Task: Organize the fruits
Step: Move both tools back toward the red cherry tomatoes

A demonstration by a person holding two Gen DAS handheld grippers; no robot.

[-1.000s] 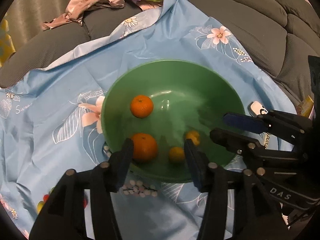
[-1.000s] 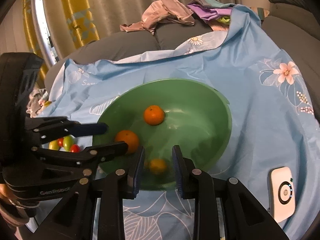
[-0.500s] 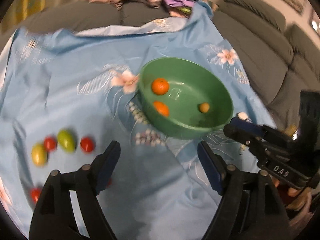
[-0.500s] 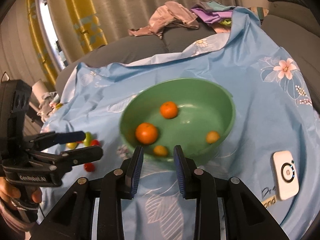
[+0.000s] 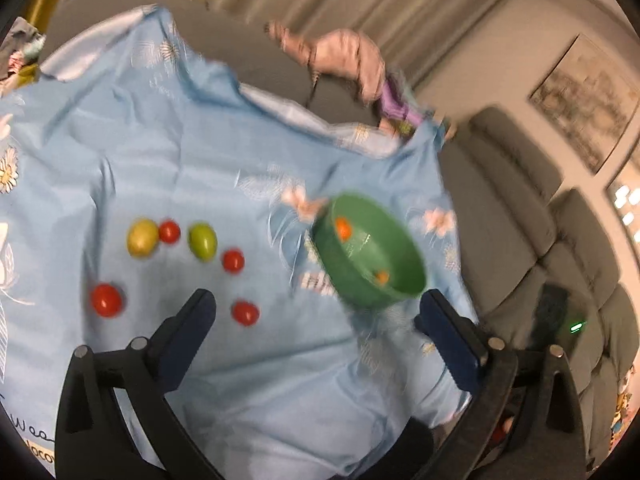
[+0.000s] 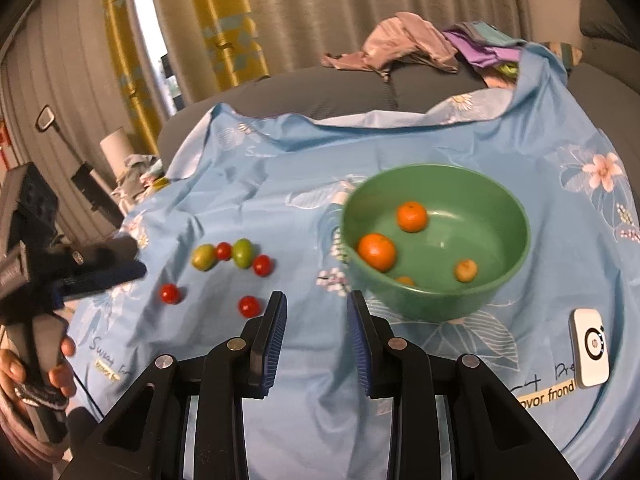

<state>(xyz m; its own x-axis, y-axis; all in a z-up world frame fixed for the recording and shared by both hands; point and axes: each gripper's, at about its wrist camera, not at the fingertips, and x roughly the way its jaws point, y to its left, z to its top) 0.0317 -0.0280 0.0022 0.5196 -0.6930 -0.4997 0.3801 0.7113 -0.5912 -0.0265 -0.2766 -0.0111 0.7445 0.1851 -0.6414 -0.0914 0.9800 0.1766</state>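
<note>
Green bowl (image 6: 500, 280): on the blue flowered cloth (image 6: 280, 184), right of centre in the right wrist view; blurred and seen at a tilt in the left wrist view (image 5: 396, 280)

Contents of bowl: two oranges, one at the left wall (image 6: 376, 251), one further back (image 6: 411, 216); two small yellow-orange fruits, one right of middle (image 6: 466, 270), one half hidden behind the near rim (image 6: 405, 280)

Loose fruit on the cloth, left of the bowl and apart from it:
- two yellow-green oval fruits (image 6: 203, 257) (image 6: 243, 253) in a row with a red tomato (image 6: 223, 251) between them
- red tomato (image 6: 262, 265) just right of the row
- two red tomatoes nearer the camera, (image 6: 169, 293) and (image 6: 249, 306), apart from each other

Left gripper (image 5: 316, 316): released, jaws spread wide, nothing between them; held above the cloth, the nearest tomato (image 5: 245, 312) just inside its left finger in view. Seen blurred at the left edge of the right wrist view (image 6: 120, 266), a hand on its handle

Right gripper (image 6: 316, 308): released, jaws parted with a moderate gap, holding nothing; over bare cloth between the loose tomatoes and the bowl

Other: white device (image 6: 591, 346) on the cloth to the right of the bowl; heap of clothes (image 6: 404, 42) on the grey sofa behind
</note>
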